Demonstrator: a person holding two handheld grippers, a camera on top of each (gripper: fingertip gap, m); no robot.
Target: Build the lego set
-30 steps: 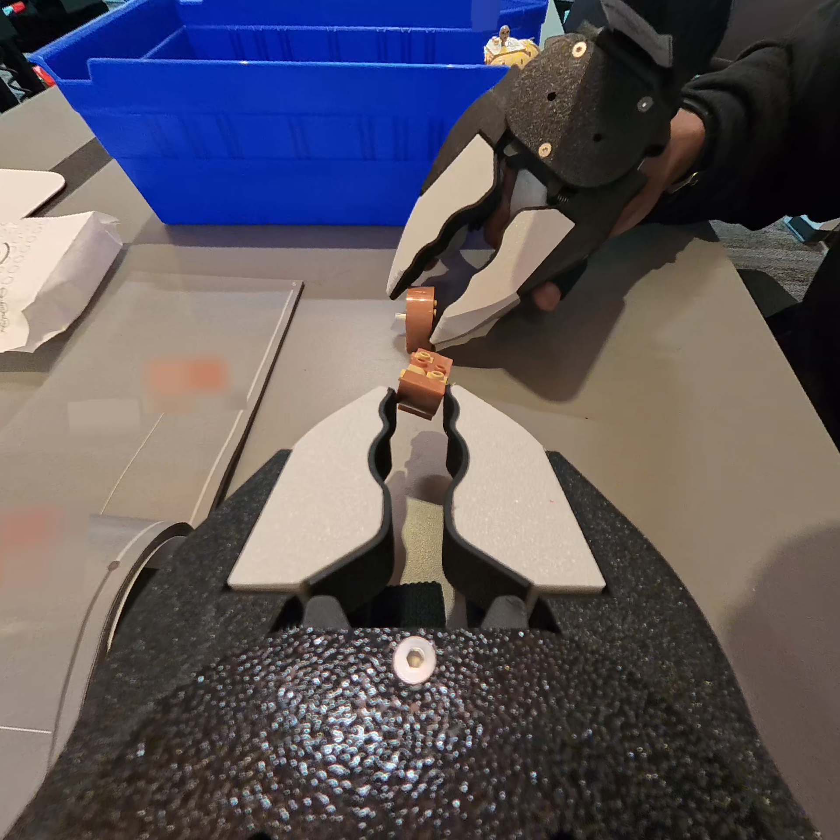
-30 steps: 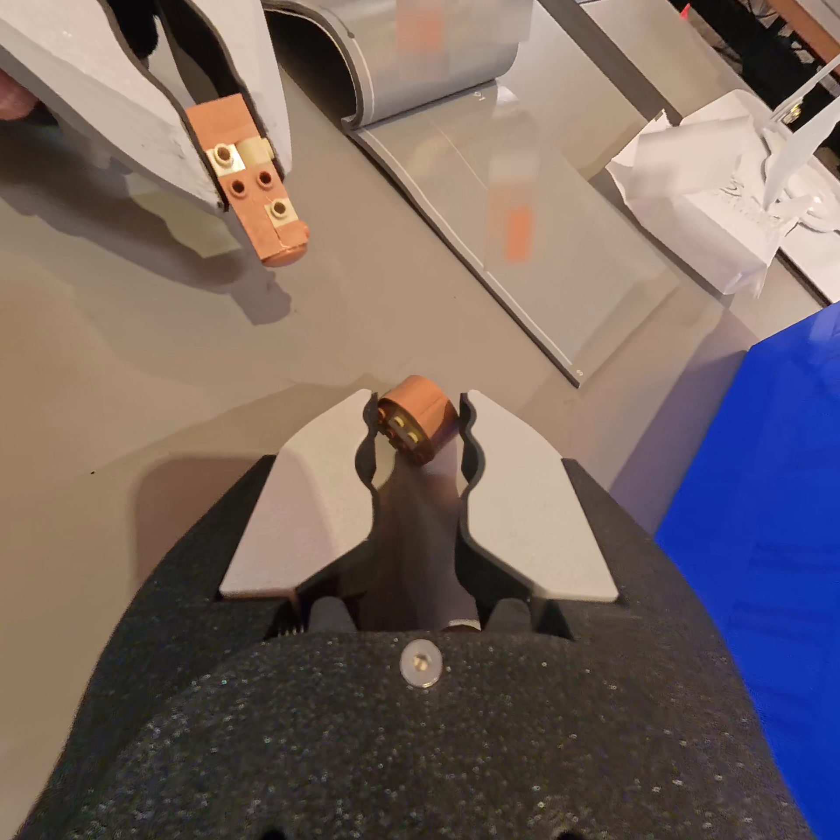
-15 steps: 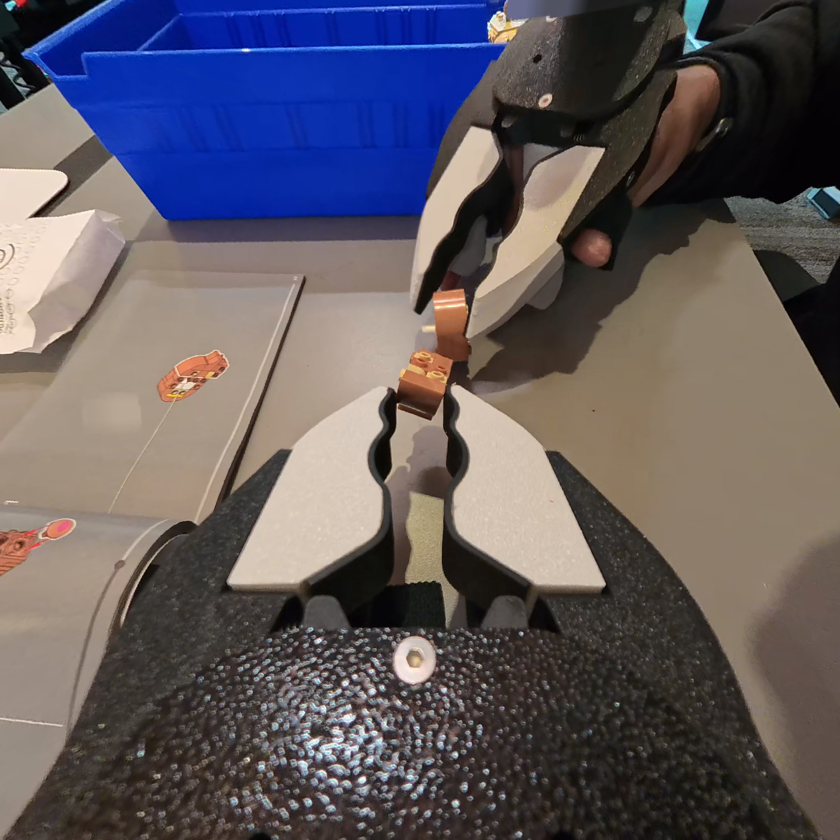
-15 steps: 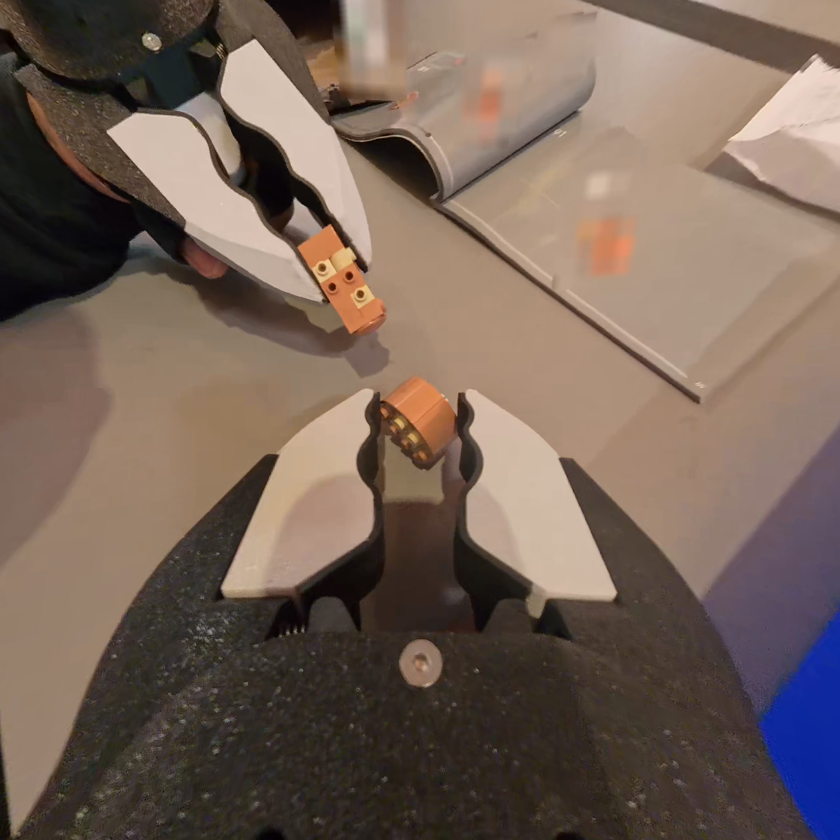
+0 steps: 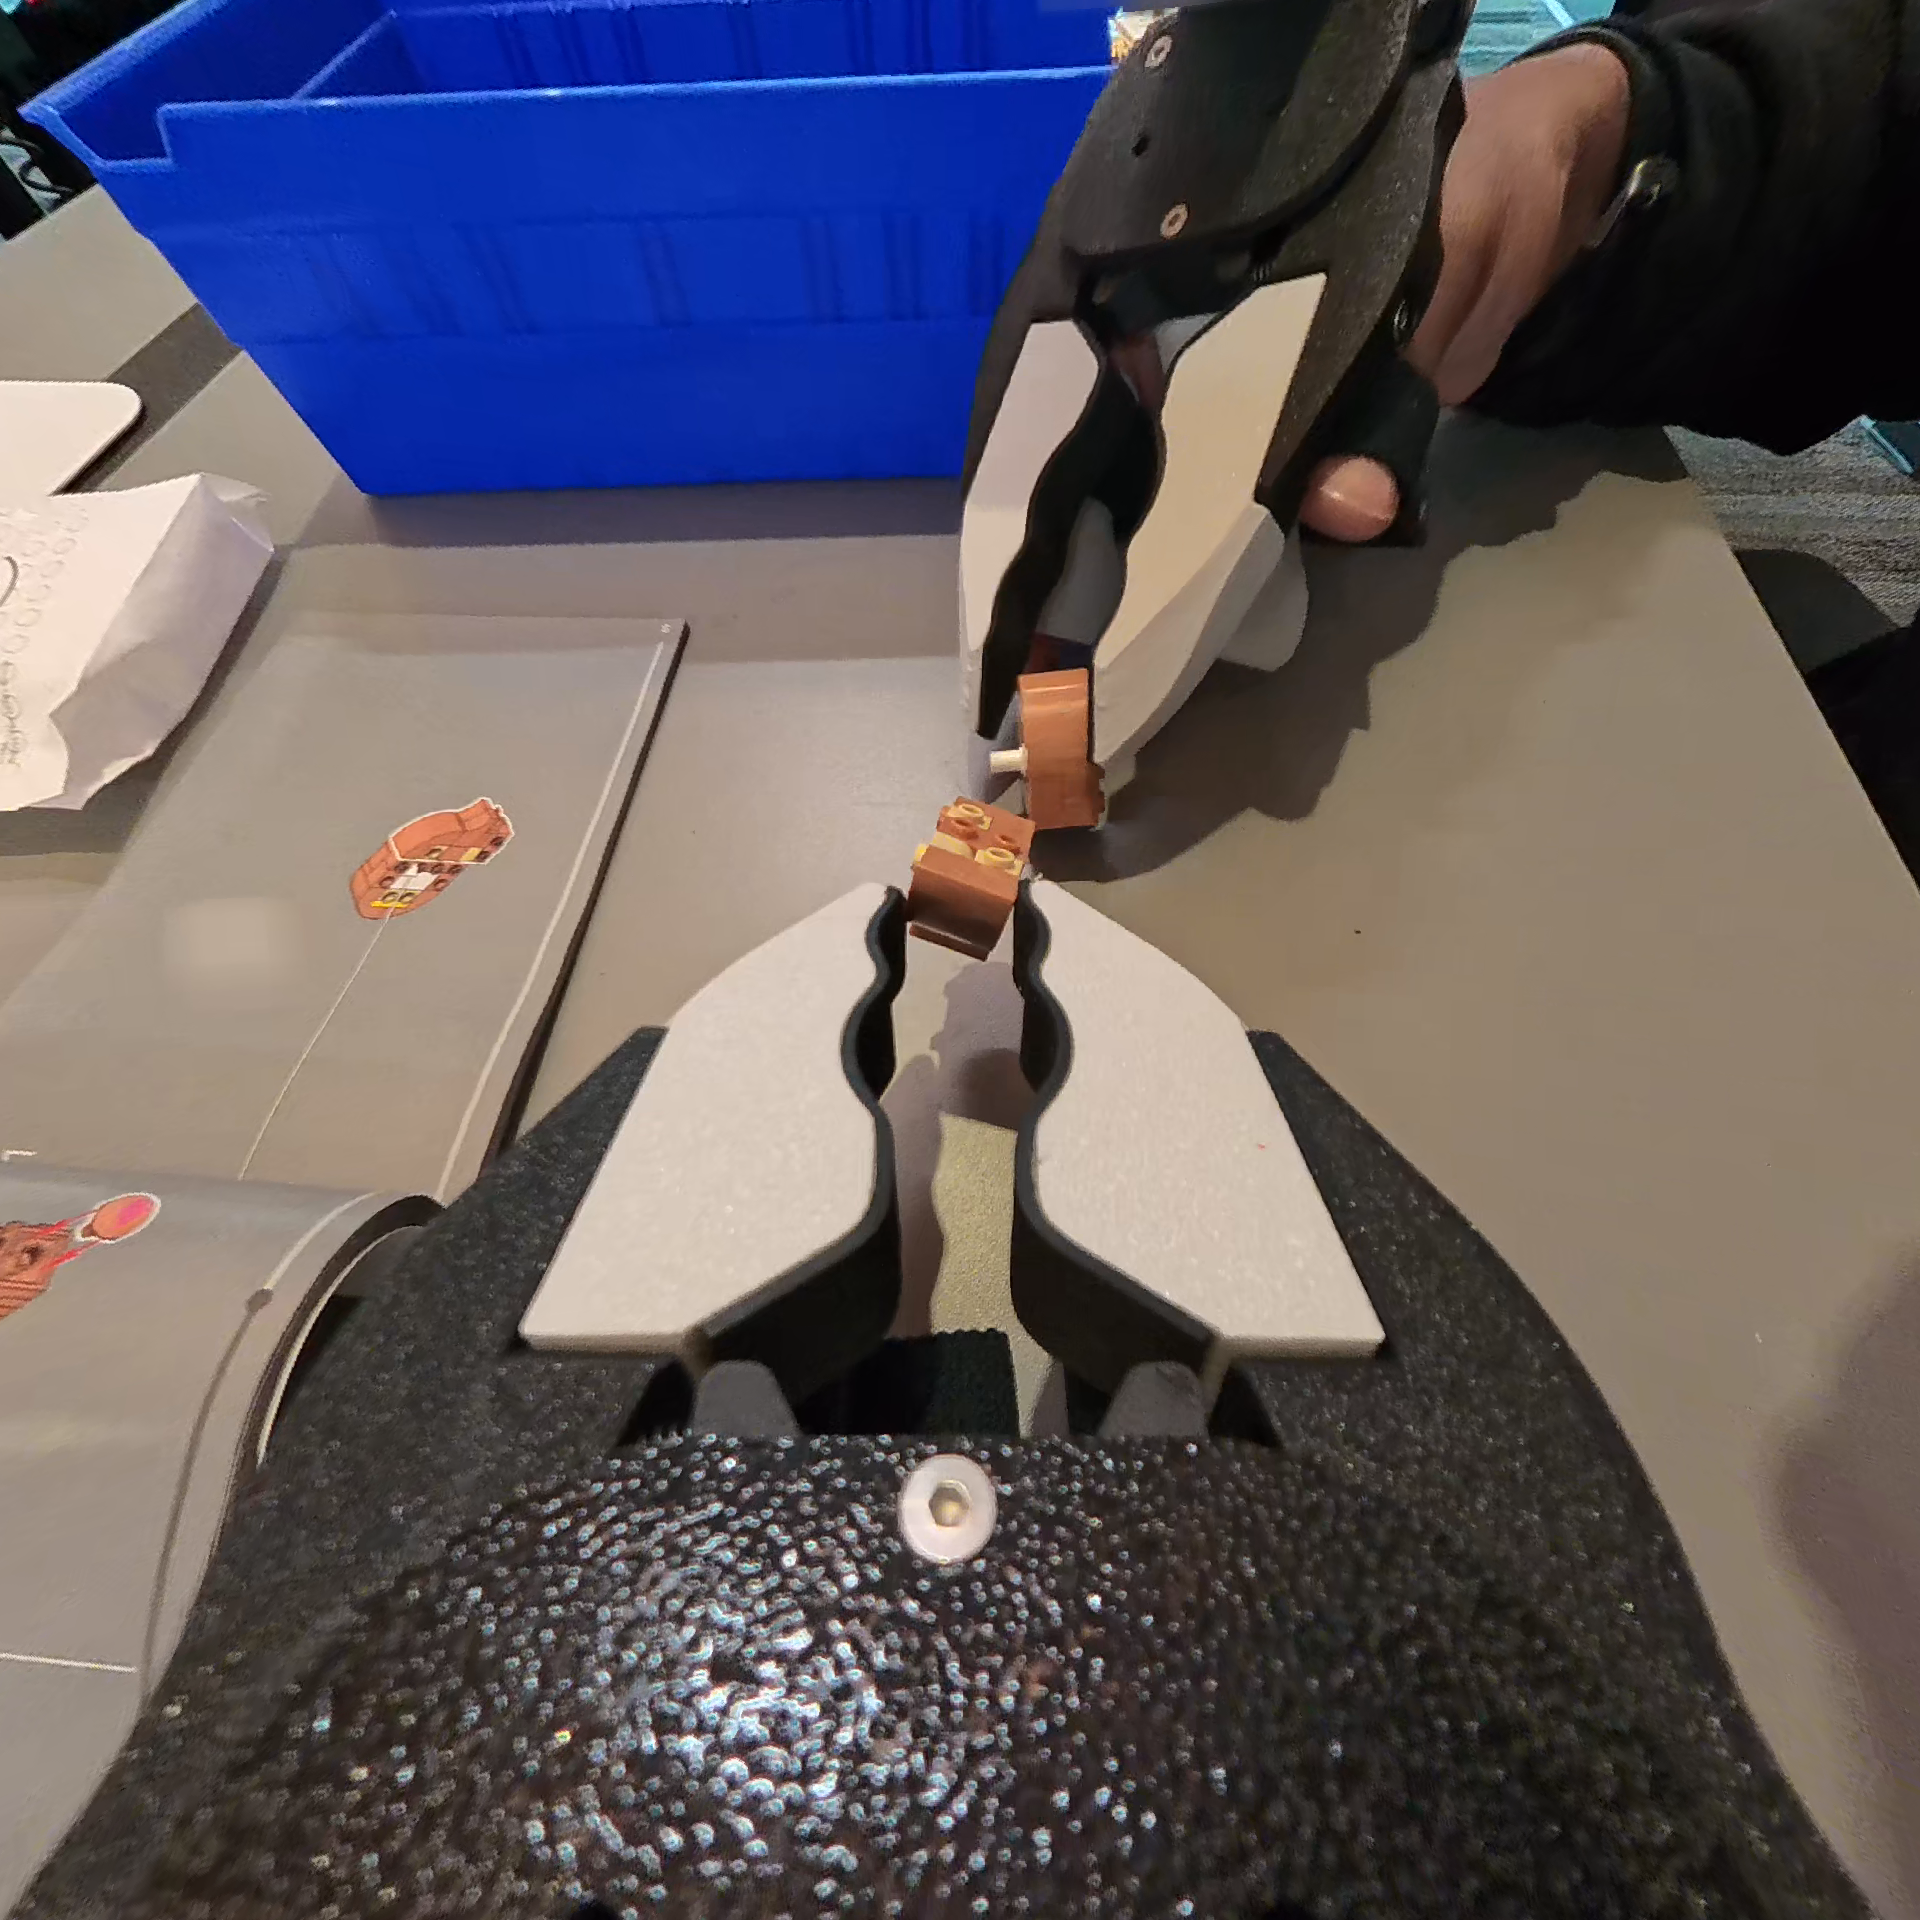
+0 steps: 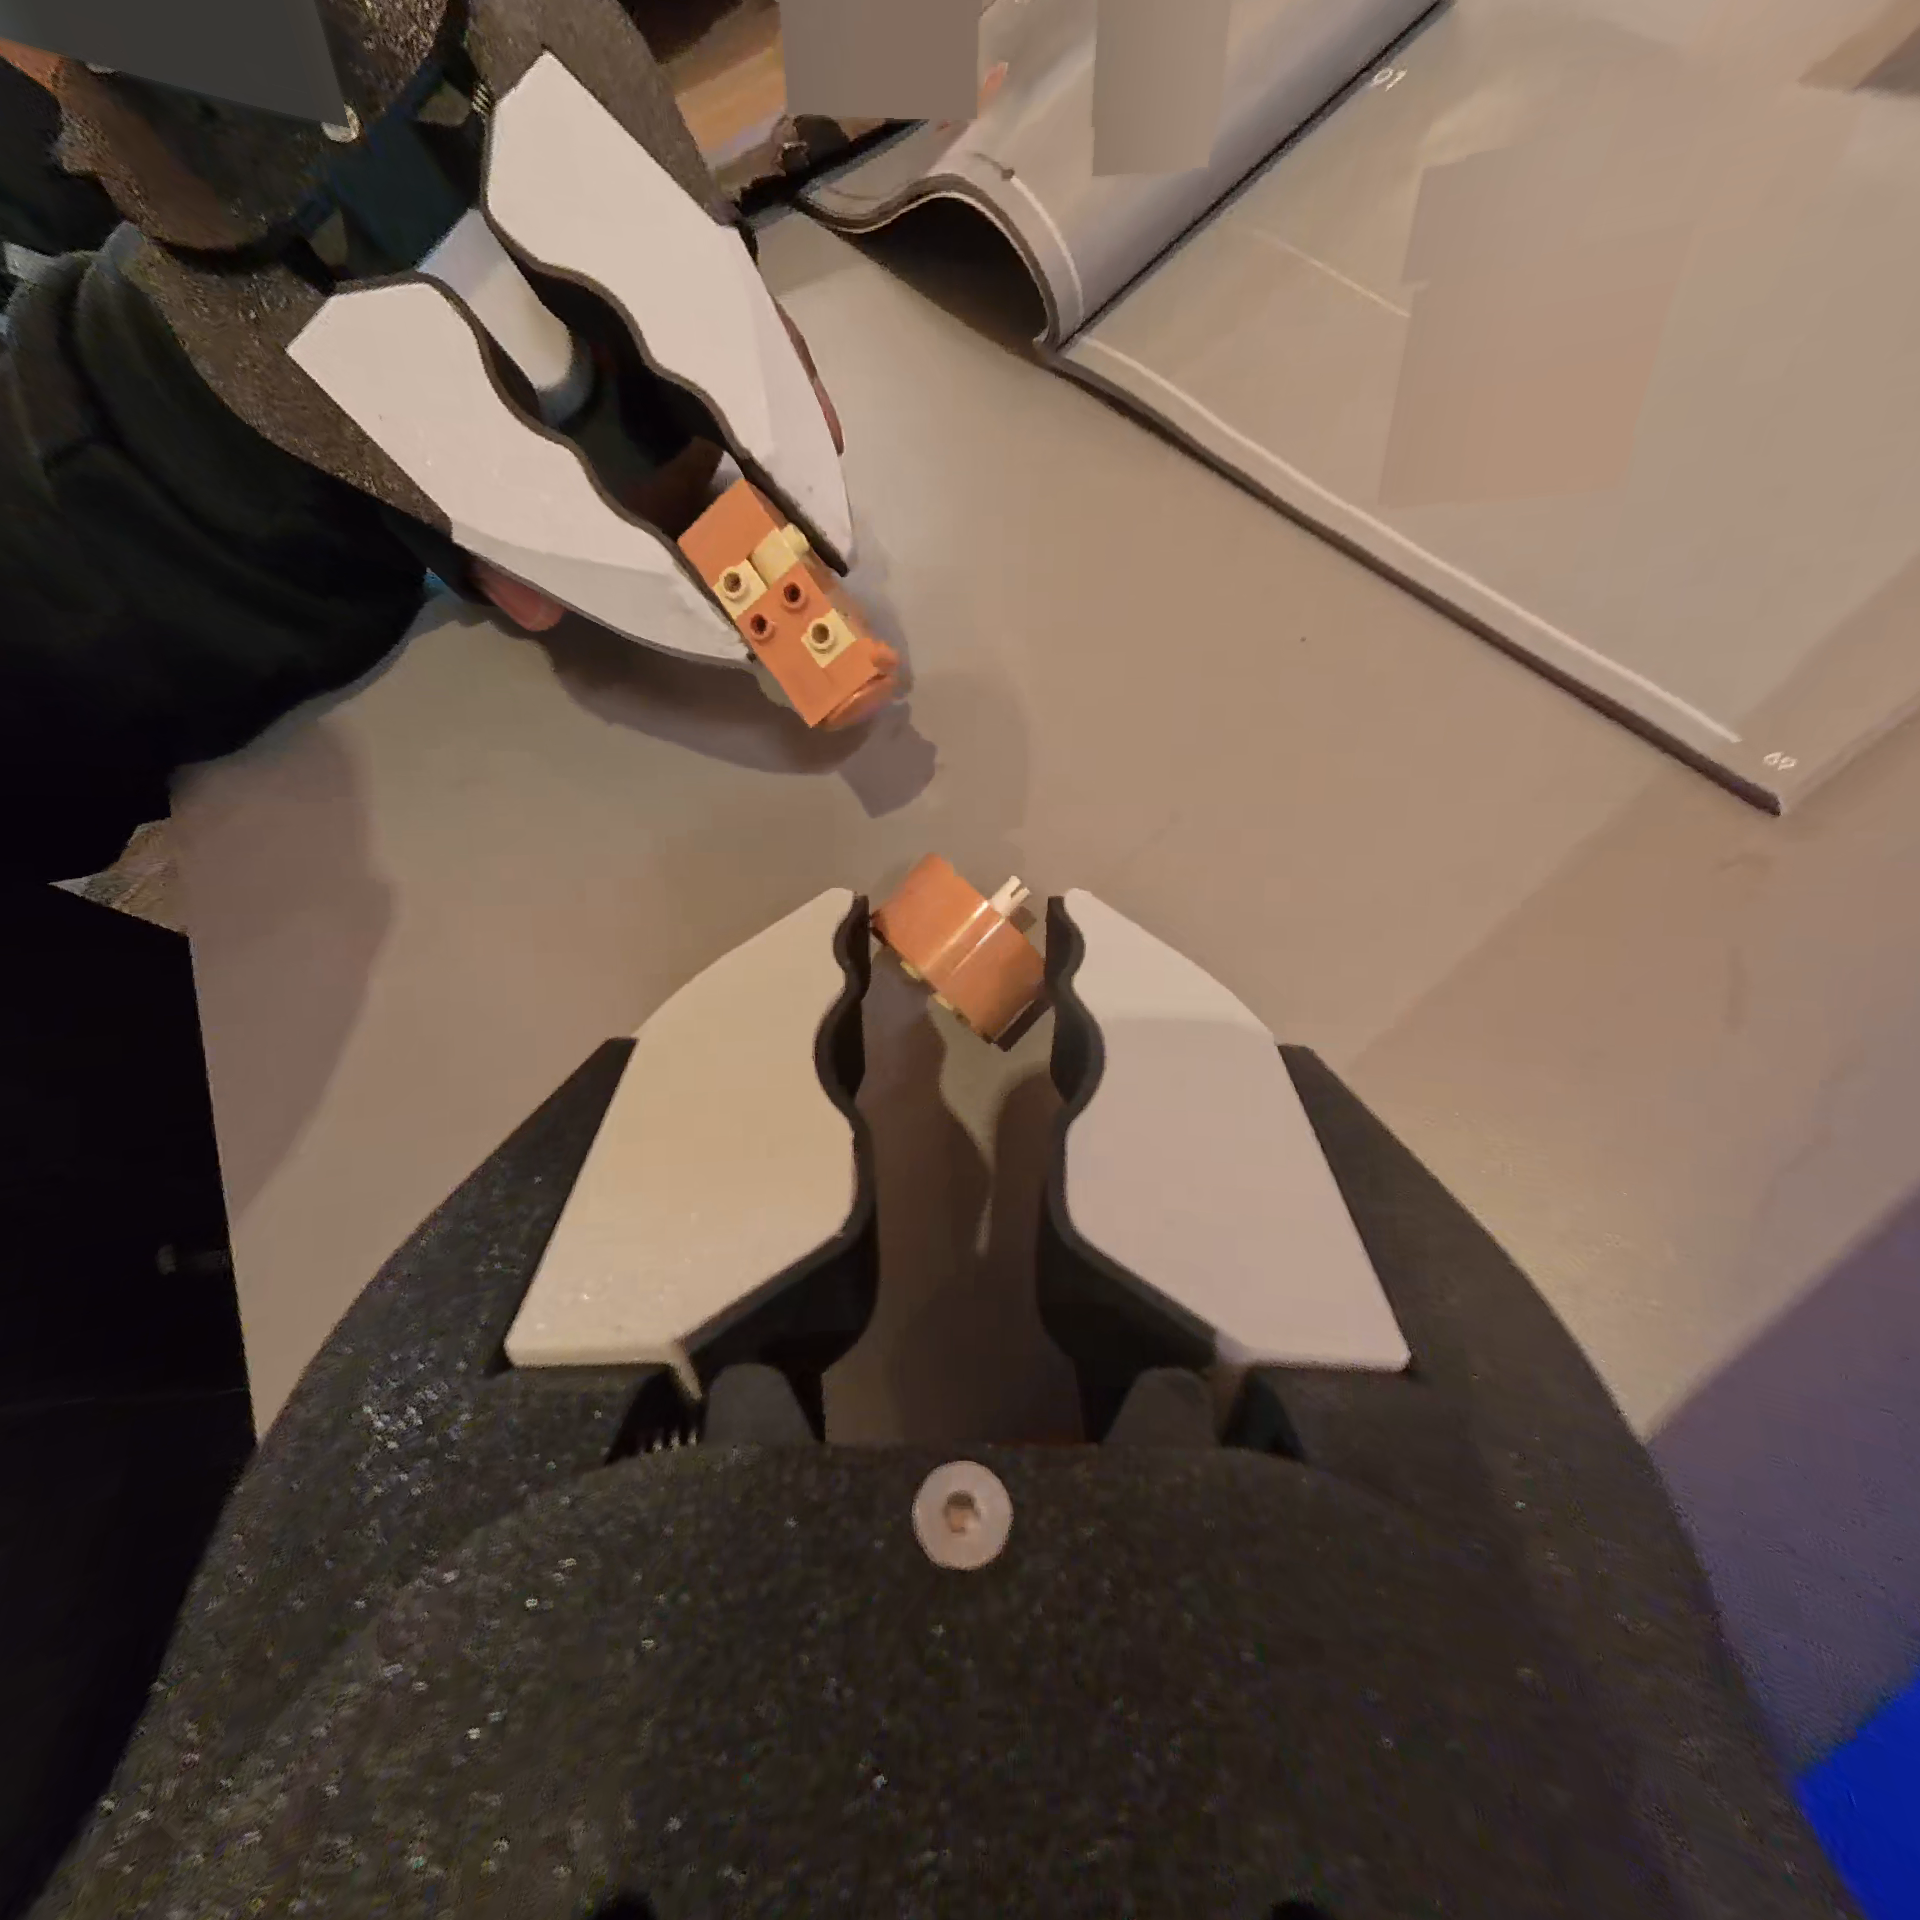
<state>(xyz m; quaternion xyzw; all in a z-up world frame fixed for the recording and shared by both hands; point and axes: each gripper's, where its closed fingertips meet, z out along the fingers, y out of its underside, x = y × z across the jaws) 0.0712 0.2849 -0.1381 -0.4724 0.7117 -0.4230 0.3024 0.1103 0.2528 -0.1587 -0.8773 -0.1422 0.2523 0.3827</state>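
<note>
Blocks fill both tools. The left gripper (image 5: 958,906) squeezes a brown square block (image 5: 966,883) with tan bumps. The right gripper (image 6: 956,951) squeezes a round brown block (image 6: 961,961) with a white peg, above the grey table (image 5: 1455,935).

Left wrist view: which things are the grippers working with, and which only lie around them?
In the grippers:
- brown block, in left gripper
- round brown piece, in right gripper

Lying about:
- blue bin
- open booklet
- white paper
</note>
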